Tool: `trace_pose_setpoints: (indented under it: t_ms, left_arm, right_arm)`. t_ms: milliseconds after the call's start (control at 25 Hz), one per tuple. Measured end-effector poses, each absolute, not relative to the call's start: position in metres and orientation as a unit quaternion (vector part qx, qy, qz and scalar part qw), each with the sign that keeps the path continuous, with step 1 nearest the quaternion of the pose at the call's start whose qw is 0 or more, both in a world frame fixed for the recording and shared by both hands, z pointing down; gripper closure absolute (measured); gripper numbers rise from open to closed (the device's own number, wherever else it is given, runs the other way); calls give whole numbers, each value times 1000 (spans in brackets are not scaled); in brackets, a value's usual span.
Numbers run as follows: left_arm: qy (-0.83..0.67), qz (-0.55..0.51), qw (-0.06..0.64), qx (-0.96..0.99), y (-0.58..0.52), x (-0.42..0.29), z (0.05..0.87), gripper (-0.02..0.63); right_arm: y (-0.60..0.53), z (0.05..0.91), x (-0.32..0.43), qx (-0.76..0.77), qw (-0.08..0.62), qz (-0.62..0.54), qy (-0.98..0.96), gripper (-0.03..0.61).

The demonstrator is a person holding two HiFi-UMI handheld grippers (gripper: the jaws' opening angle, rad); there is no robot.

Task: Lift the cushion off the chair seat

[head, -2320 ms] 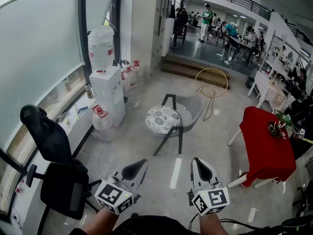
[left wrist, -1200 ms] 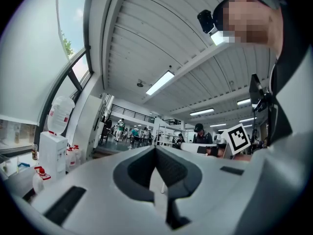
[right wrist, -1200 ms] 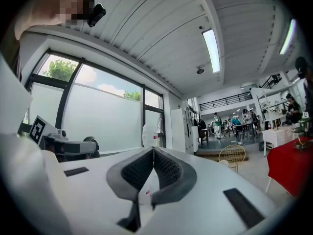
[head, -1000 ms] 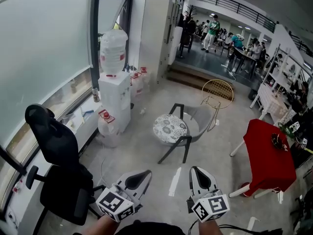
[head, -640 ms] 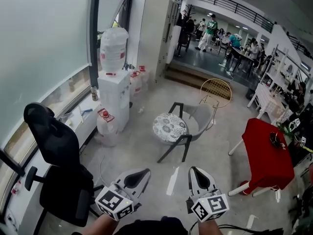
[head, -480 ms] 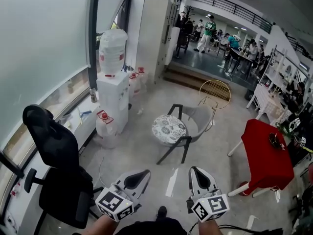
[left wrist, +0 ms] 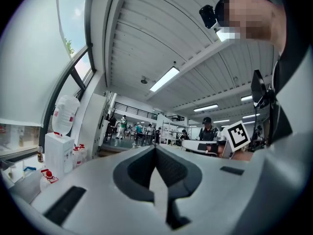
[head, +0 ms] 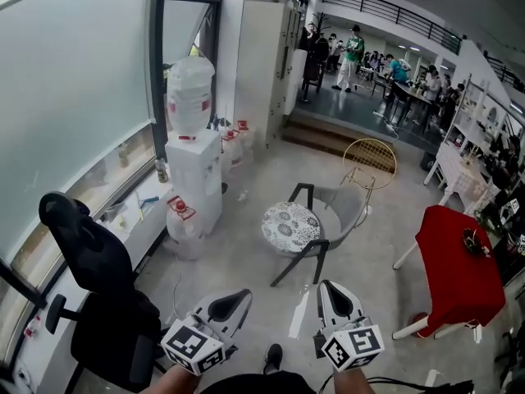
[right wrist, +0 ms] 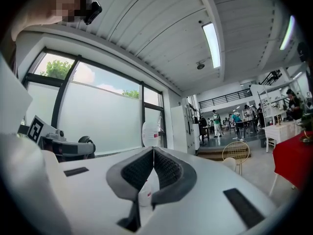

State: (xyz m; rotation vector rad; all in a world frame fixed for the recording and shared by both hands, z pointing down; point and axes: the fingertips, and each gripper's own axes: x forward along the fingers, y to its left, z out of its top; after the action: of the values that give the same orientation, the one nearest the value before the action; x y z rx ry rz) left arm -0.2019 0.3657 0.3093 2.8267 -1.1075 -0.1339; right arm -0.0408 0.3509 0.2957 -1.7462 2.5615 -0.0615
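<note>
Approach step; round white-and-grey patterned cushion [head: 289,227] lies on grey shell chair [head: 343,203], well ahead; left gripper [head: 236,297] and right gripper [head: 328,288] both closed, empty (next: close in, open jaws, pinch cushion rim).

The round, black-and-white patterned cushion [head: 289,228] covers the seat of the grey shell chair [head: 343,205], so the seat beneath it is unseen. The black mesh office chair [head: 94,298] has its base cut off at the head view's bottom edge. A small dark thing [head: 474,241] on the red-clothed surface [head: 459,281] is too small to name. The far people [head: 353,46] in the hall are also too small to make out.
</note>
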Motion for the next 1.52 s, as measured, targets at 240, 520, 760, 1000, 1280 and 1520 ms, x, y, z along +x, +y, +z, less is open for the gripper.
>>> trace_pose_setpoints:
  t_ms: [240,520,760,1000,1280,1520]
  left_arm:
    - [-366,-40,51,928,318,-173,305,606]
    - [-362,-26,45,931,263,-126,300,606]
    - [-365,-14,49,929,222,-88,300,606]
    - [-358,-9,35,933,189,-52,296,606]
    - [-381,-10,38,924,162,-37,301,606]
    - [-397,2,45,917,138,-38,307,606]
  right_arm:
    - [304,294,-16,-557,22,-15,830,568]
    - [250,293,32,-567,38,-27,822,568]
    - [211,293,74,-571,43,-21,819,568]
    - [178,293,114,-579,53,-19,814,568]
    - [146,304,144,-584,33,-16,811,568]
    - [122,312,150,-574,35,-35,818,568]
